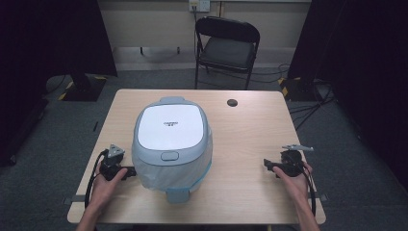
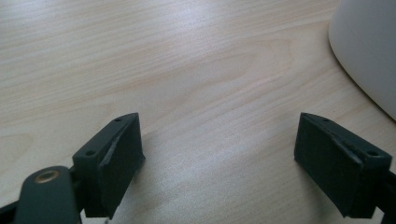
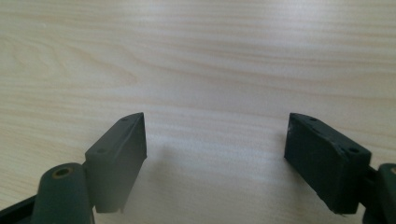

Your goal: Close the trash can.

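The rice cooker [image 1: 172, 144] sits left of centre on the table [image 1: 250, 139], its long axis running front to back, latch button facing the person. The left gripper [image 1: 131, 172] (jaws spread wide) rests just beside its lower left wall; the right gripper [image 1: 266, 164], equally spread, lies well apart.

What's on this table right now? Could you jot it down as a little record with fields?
main thing: rice cooker, lid shut, on the table
left tongs: open, empty, beside the cooker's left side
right tongs: open, empty, well apart from the cooker, over bare wood
cooker in left gripper view: white wall at the right edge
behind the table: black chair
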`<state>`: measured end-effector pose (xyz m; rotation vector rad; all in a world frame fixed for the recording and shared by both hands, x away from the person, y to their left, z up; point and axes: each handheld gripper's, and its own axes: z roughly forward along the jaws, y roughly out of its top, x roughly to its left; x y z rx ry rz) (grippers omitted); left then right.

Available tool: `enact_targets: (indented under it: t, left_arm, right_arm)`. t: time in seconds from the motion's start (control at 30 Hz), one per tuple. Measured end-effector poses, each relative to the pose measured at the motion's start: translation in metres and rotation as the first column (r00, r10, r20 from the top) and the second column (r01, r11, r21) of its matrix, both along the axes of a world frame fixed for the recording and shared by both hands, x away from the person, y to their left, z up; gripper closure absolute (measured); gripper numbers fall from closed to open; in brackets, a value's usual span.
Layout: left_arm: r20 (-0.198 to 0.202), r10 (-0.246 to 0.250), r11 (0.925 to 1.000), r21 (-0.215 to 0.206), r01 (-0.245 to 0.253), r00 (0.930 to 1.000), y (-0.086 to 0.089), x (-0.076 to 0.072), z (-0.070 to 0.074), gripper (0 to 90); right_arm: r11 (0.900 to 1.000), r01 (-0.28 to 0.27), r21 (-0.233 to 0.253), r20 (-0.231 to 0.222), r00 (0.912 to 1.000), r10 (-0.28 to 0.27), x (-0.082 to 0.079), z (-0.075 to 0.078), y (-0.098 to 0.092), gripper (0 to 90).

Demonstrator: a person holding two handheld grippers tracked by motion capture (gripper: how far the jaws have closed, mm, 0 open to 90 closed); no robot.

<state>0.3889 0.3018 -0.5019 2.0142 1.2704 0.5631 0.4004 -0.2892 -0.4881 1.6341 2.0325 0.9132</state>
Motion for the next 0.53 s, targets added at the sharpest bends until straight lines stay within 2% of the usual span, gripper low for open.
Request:
enact_targets:
  t: [0.13, 0.2, 0.23, 0.33, 0.53]
  left_arm:
    - [0.000, 0.000, 1.0000, 0.000, 0.000, 1.0000, 0.000, 0.000, 0.000, 15.0]
    - [0.000, 0.000, 1.0000, 0.000, 0.000, 1.0000, 0.000, 0.000, 0.000, 15.0]
    - [0.000, 0.000, 1.0000, 0.000, 0.000, 1.0000, 0.000, 0.000, 0.000, 15.0]
    - [0.000, 0.000, 1.0000, 0.000, 0.000, 1.0000, 0.000, 0.000, 0.000, 14.9]
    - [0.000, 0.000, 1.0000, 0.000, 0.000, 1.0000, 0.000, 0.000, 0.000, 14.9]
  right_arm:
    - [1.000, 0.007, -0.029, 0.018, 0.9998, -0.006, -0.003, -0.003, 0.002, 19.7]
    - [0.998, 0.008, -0.063, 0.038, 0.9992, -0.006, -0.004, -0.005, 0.003, 19.2]
    - [0.995, 0.006, -0.097, 0.063, 0.9980, 0.000, -0.007, -0.008, 0.007, 18.1]
    - [0.995, 0.016, -0.095, 0.101, 0.9949, -0.006, -0.010, -0.012, 0.009, 17.6]
    - [0.995, 0.015, -0.097, 0.101, 0.9949, -0.005, -0.010, -0.012, 0.009, 17.8]
